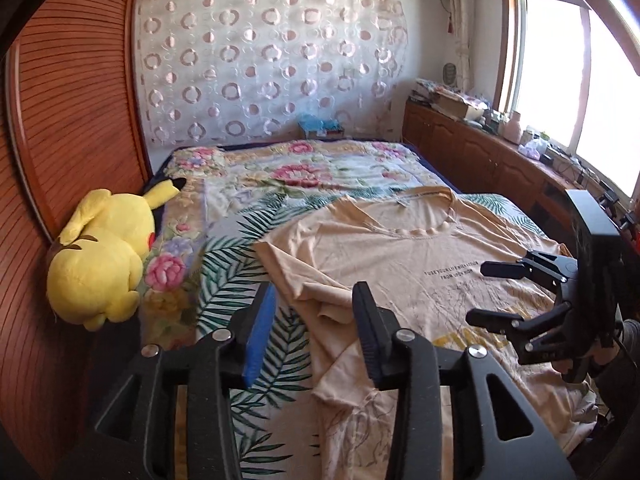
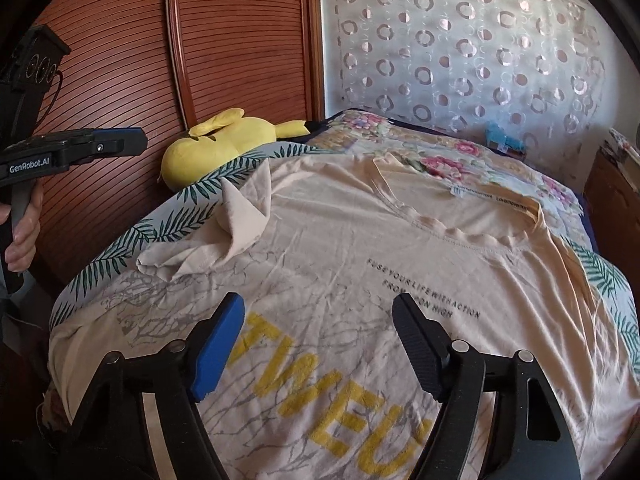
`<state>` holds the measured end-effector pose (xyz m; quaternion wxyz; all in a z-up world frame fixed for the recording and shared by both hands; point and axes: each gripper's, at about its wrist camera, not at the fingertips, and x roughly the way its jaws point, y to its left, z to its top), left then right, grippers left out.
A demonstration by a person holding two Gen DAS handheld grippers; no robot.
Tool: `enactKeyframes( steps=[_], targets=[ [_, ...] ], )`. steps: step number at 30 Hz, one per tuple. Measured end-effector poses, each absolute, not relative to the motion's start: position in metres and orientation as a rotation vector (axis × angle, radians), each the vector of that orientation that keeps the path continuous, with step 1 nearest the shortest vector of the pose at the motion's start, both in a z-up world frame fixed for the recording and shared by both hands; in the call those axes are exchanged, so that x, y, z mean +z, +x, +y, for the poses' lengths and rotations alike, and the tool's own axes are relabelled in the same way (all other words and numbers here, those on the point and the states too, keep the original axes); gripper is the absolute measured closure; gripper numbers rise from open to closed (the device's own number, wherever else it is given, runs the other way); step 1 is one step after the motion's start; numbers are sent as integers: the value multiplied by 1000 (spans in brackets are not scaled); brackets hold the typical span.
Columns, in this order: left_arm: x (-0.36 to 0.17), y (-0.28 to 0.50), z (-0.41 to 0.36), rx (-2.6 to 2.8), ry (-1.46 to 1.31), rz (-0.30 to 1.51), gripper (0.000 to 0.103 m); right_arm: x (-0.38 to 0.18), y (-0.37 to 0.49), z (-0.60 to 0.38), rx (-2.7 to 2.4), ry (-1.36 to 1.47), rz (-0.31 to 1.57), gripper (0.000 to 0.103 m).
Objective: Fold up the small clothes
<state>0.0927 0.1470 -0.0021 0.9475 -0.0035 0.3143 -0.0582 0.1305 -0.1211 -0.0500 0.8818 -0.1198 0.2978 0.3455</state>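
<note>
— Shirt (image 2: 360, 240) first: where is it lying for you?

— I see it spread face up on the bed (image 1: 256, 216), print and yellow letters toward me, collar at the far end. One sleeve (image 2: 216, 236) is bunched up at the shirt's left edge, over the leaf-print sheet (image 1: 240, 248).

— And your left gripper (image 1: 316, 320)?

— Mine is wide open with nothing between the fingers. It hangs above that left edge; through the gap I look down on the sheet and the crumpled sleeve. From the right camera it shows side-on at the left, clear of the cloth.

— The right gripper (image 2: 320, 344)?

— Also spread wide, holding nothing. It sits over the shirt's chest, with the yellow letters between its fingers. I can't tell whether the tips touch the fabric.

— Farther out?

— A yellow plush (image 1: 100, 256) lies at the bed's left side against the wooden panel (image 1: 72, 128). Beyond the collar comes the floral blanket (image 1: 300, 168), then the ring-patterned curtain (image 1: 264, 60) on the back wall. A window (image 1: 560, 80) and low cabinets (image 1: 472, 148) run along the right.
</note>
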Motion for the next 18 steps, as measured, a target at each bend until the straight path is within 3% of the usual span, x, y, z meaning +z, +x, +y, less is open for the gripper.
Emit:
enactKeyframes(
  steps=[3, 7, 8, 18],
  targets=[
    [2, 81, 155, -84, -3, 576, 58, -44, 138, -106, 755, -255, 577, 32],
    [4, 68, 165, -66, -25, 513, 25, -44, 148, -80, 812, -271, 570, 46],
    [3, 65, 167, -69, -37, 504, 21, -43, 150, -72, 828, -279, 572, 52],
    [-21, 51, 186, -5, -72, 526, 21, -65, 174, -10, 982, -324, 673, 52]
  ],
)
